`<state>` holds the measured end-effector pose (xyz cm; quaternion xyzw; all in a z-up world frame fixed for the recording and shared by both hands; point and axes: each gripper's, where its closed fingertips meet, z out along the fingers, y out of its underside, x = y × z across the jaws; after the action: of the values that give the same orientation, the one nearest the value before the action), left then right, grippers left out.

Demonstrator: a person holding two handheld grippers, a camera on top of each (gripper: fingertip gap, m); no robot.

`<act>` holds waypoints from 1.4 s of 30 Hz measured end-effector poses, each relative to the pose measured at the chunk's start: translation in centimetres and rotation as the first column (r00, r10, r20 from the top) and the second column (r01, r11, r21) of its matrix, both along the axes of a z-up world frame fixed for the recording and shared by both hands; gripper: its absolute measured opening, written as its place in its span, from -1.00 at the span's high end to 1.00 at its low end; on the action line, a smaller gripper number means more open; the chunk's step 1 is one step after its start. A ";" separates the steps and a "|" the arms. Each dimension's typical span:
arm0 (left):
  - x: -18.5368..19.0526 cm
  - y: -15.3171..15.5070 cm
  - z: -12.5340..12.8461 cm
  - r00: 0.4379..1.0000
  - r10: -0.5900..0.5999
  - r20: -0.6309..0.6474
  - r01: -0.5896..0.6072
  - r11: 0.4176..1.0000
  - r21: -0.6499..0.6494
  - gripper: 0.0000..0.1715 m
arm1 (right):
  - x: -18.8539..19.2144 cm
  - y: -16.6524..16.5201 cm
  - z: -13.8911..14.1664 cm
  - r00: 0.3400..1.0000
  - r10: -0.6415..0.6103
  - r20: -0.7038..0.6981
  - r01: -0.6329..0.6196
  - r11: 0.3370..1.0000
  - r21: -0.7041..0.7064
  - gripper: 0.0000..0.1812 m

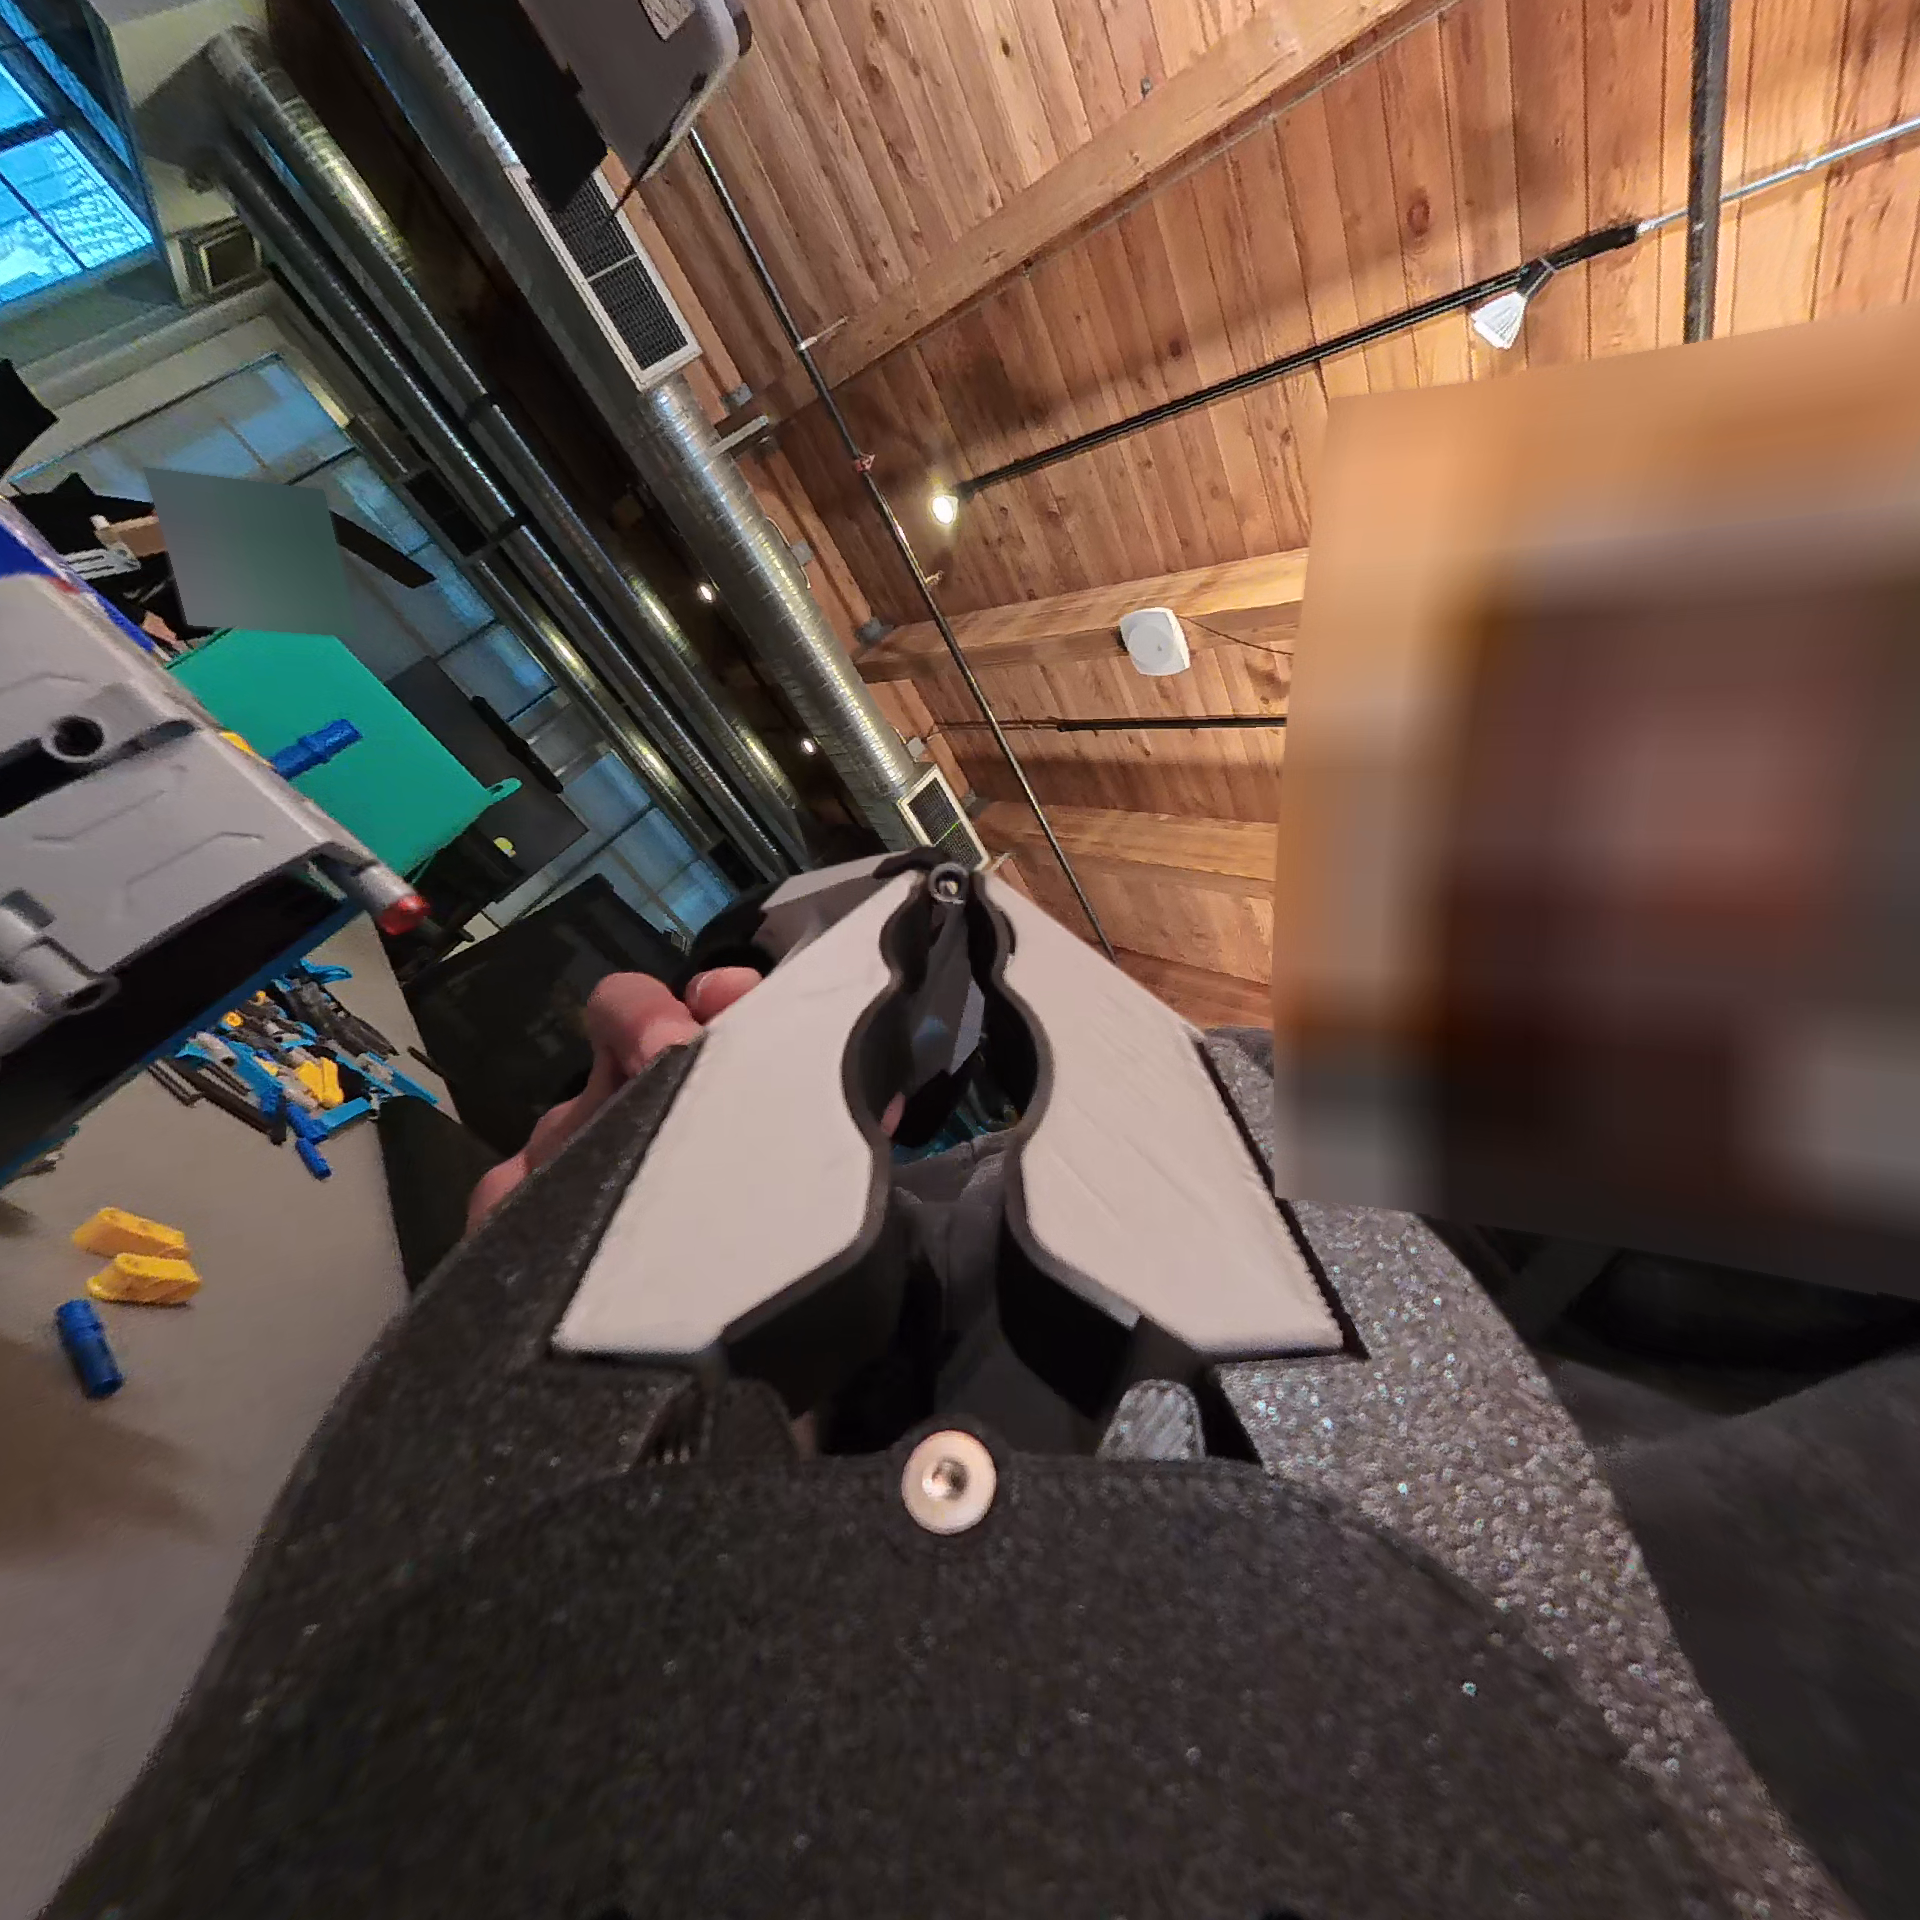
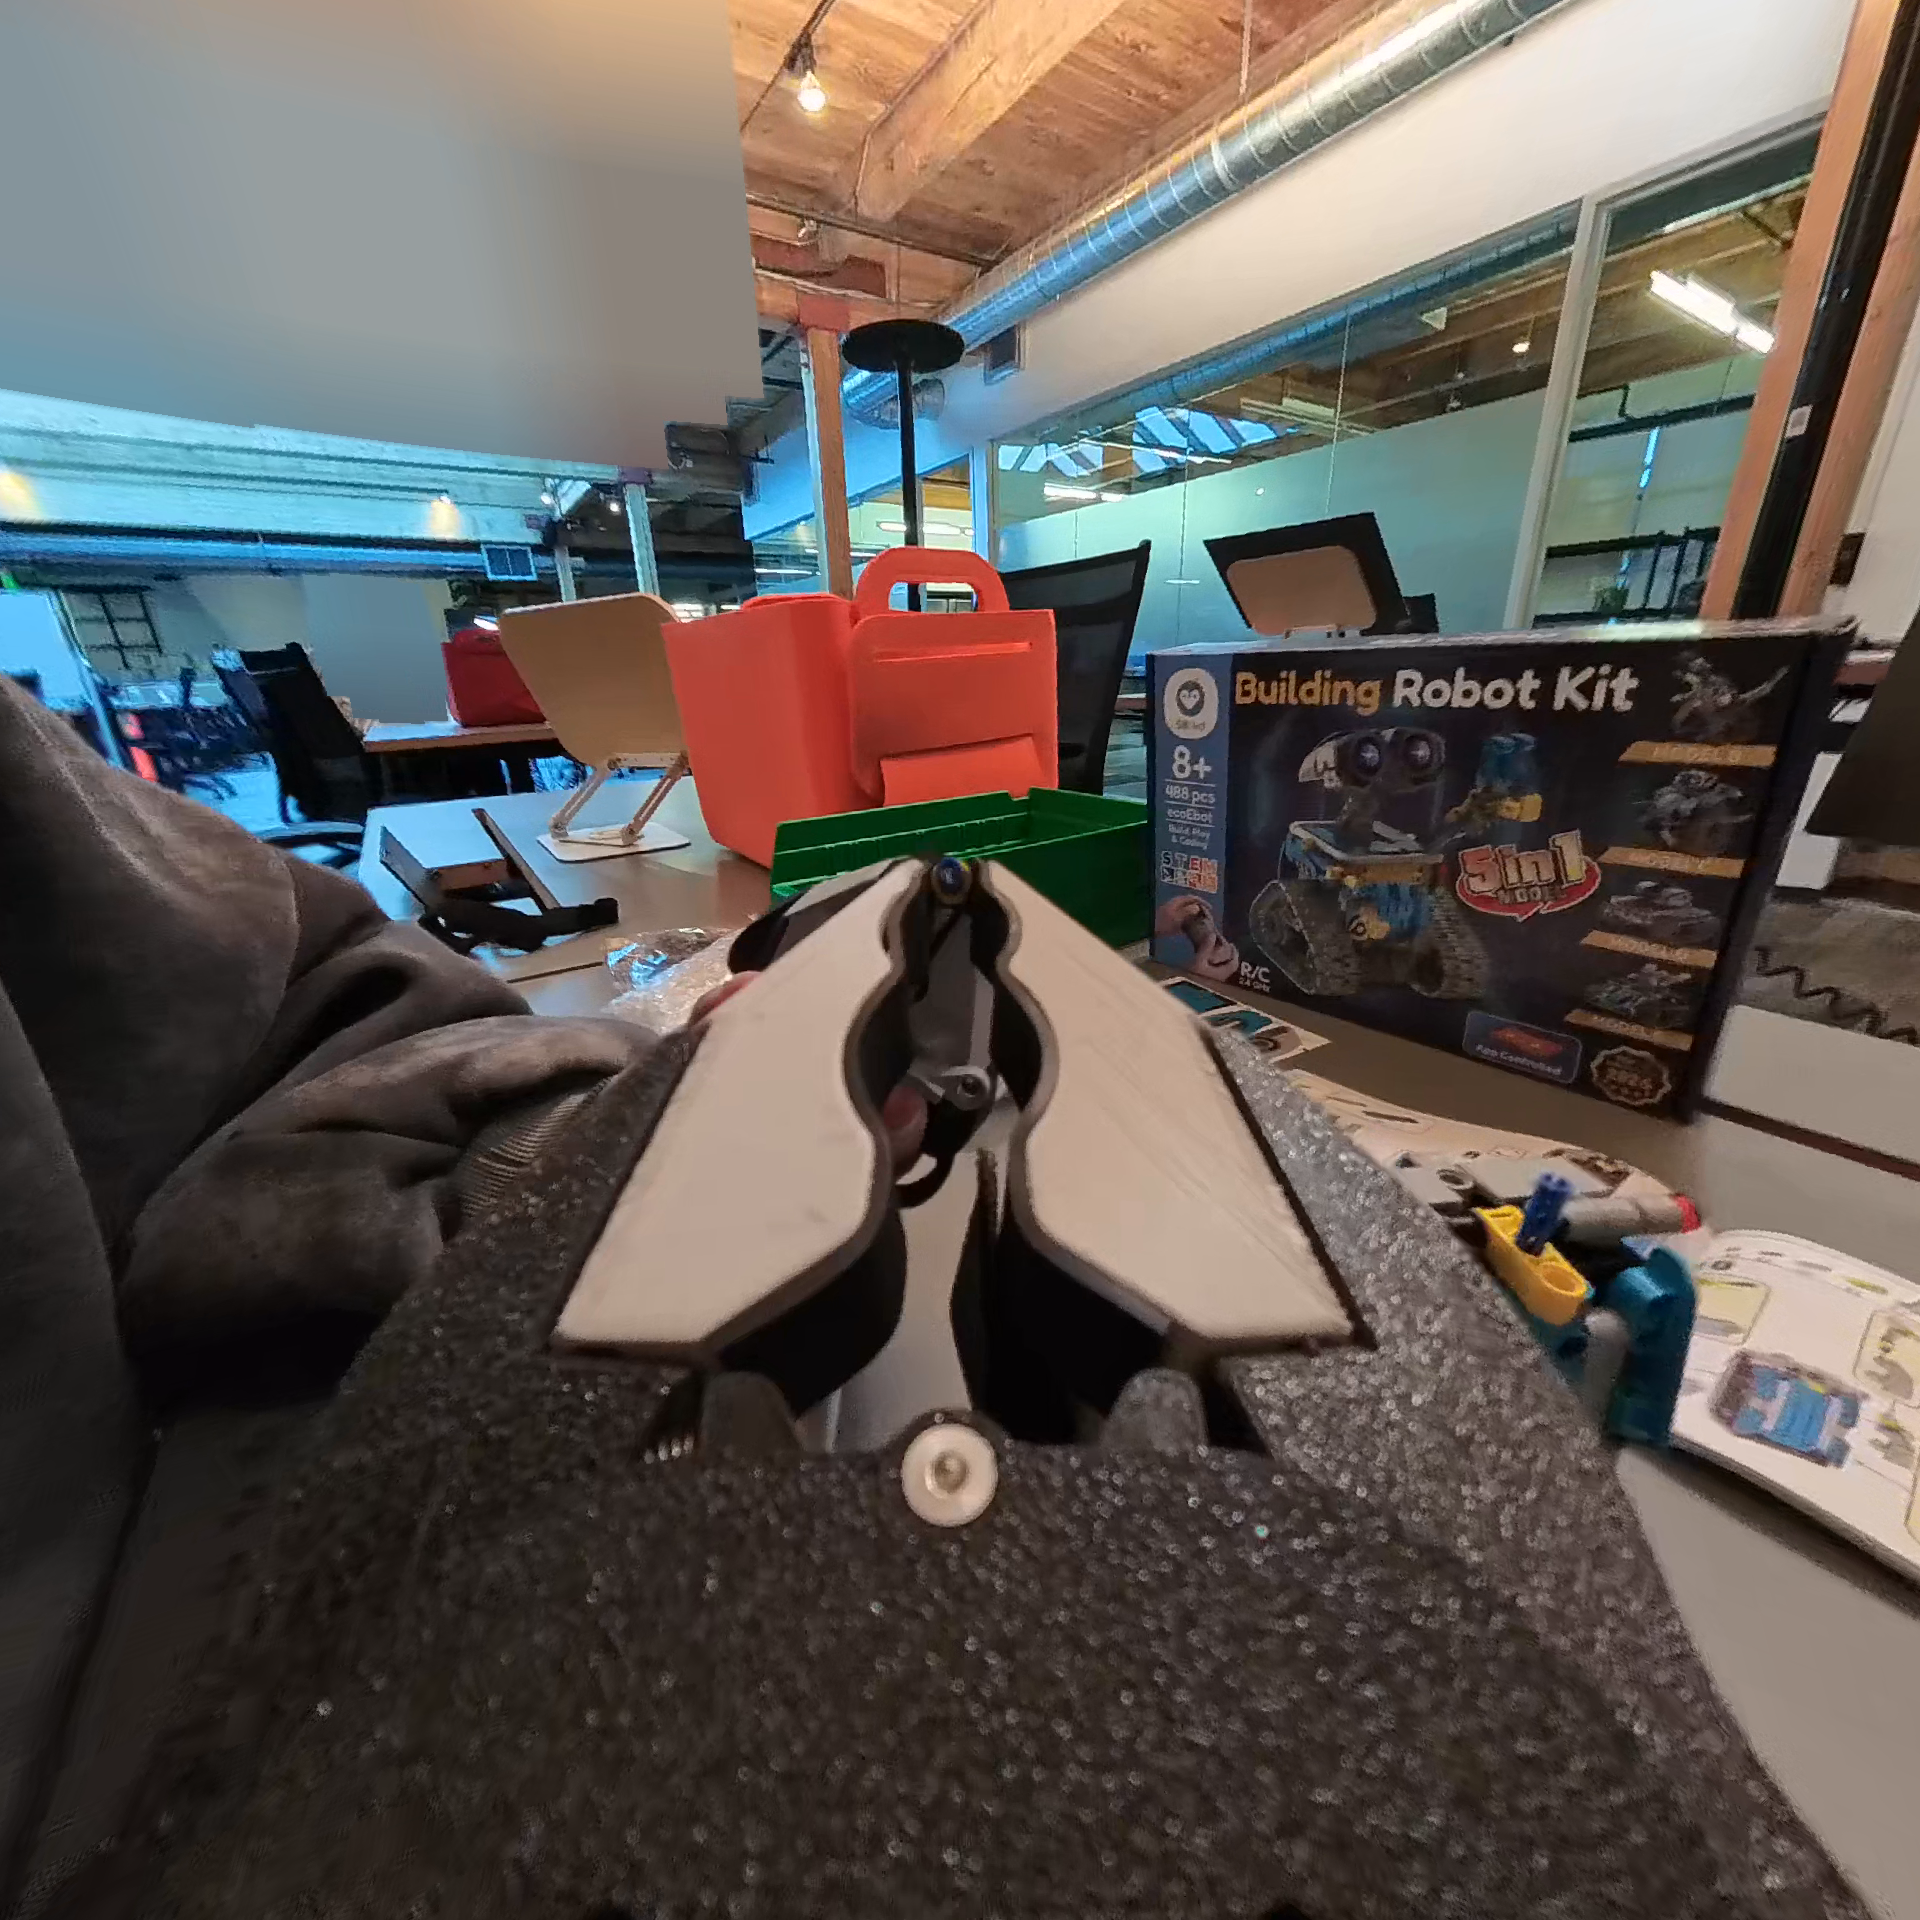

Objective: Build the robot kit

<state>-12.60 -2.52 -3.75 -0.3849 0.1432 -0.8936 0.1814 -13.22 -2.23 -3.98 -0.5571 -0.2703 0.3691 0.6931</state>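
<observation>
Both tongs, left tongs (image 1: 948,883) and right tongs (image 2: 951,878), are pinching together on small dark pins at their smooth grey tips. Right of the right tongs, a glossy kit box (image 2: 1455,852) is standing on the table (image 2: 1766,1621); a ribbed green bin (image 2: 1039,847) is sitting behind the tips, contents unseen.

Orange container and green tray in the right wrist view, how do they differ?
The orange container stands tall, with a carry handle on top; the green tray is low and has no handle. The orange container sits farther back; the green tray lies in front of it, beside the kit box. Both look like plastic and rest on the table.
</observation>
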 end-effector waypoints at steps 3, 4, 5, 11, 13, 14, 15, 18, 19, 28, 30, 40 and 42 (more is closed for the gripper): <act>0.1 0.7 -0.4 0.998 0.048 -0.038 -0.047 0.998 0.028 0.93 | 0.2 0.6 -0.3 1.000 0.009 -0.010 -0.009 0.999 -0.053 0.92; 0.1 0.8 -0.6 0.996 0.066 -0.054 -0.063 0.997 0.049 0.93 | 0.2 0.8 -0.5 1.000 0.013 -0.008 -0.013 0.998 -0.068 0.92; 0.1 0.8 -0.7 0.994 0.087 -0.068 -0.082 0.994 0.075 0.93 | 0.3 0.9 -0.6 1.000 0.015 -0.010 -0.016 0.996 -0.083 0.90; -0.1 1.9 -1.3 0.983 0.146 -0.111 -0.135 0.986 0.099 0.93 | 0.8 0.9 -0.7 0.997 0.070 -0.044 -0.075 0.990 -0.124 0.83; -0.1 1.7 -1.2 0.984 0.140 -0.112 -0.127 0.985 0.114 0.93 | 0.7 1.0 -1.0 0.997 0.069 -0.029 -0.072 0.989 -0.131 0.85; 0.0 1.4 -1.2 0.984 0.137 -0.116 -0.122 0.984 0.127 0.93 | 0.6 1.1 -1.3 0.997 0.074 -0.024 -0.077 0.987 -0.143 0.85; 0.1 1.2 -1.2 0.985 0.130 -0.117 -0.114 0.984 0.134 0.93 | 0.5 1.0 -1.3 0.996 0.087 -0.029 -0.091 0.985 -0.147 0.89; 0.2 1.0 -1.2 0.984 0.131 -0.120 -0.113 0.983 0.144 0.93 | 0.5 0.9 -1.3 0.995 0.095 -0.023 -0.097 0.984 -0.151 0.93; 0.2 0.9 -1.2 0.982 0.142 -0.125 -0.121 0.979 0.162 0.93 | 0.5 0.8 -1.2 0.995 0.100 -0.028 -0.103 0.983 -0.150 0.93; 0.5 0.3 -1.4 0.981 0.124 -0.151 -0.094 0.977 0.190 0.92 | 0.5 0.4 -1.6 0.985 0.169 -0.045 -0.175 0.969 -0.174 0.94; 0.6 0.4 -1.7 0.975 0.136 -0.174 -0.096 0.971 0.217 0.93 | 0.7 0.5 -1.9 0.986 0.164 -0.029 -0.166 0.969 -0.184 0.93; 0.9 0.6 -2.5 0.964 0.132 -0.233 -0.064 0.958 0.278 0.95 | 2.0 0.8 -2.3 0.968 0.234 -0.087 -0.249 0.931 -0.268 0.93; 1.0 0.5 -2.6 0.961 0.134 -0.240 -0.062 0.956 0.287 0.96 | 1.9 0.7 -2.5 0.965 0.248 -0.087 -0.263 0.924 -0.279 0.92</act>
<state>-11.59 -2.01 -6.34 -0.4750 0.2695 -0.7971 0.2579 -11.28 -1.55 -6.45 -0.6025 -0.2665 0.5056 0.5571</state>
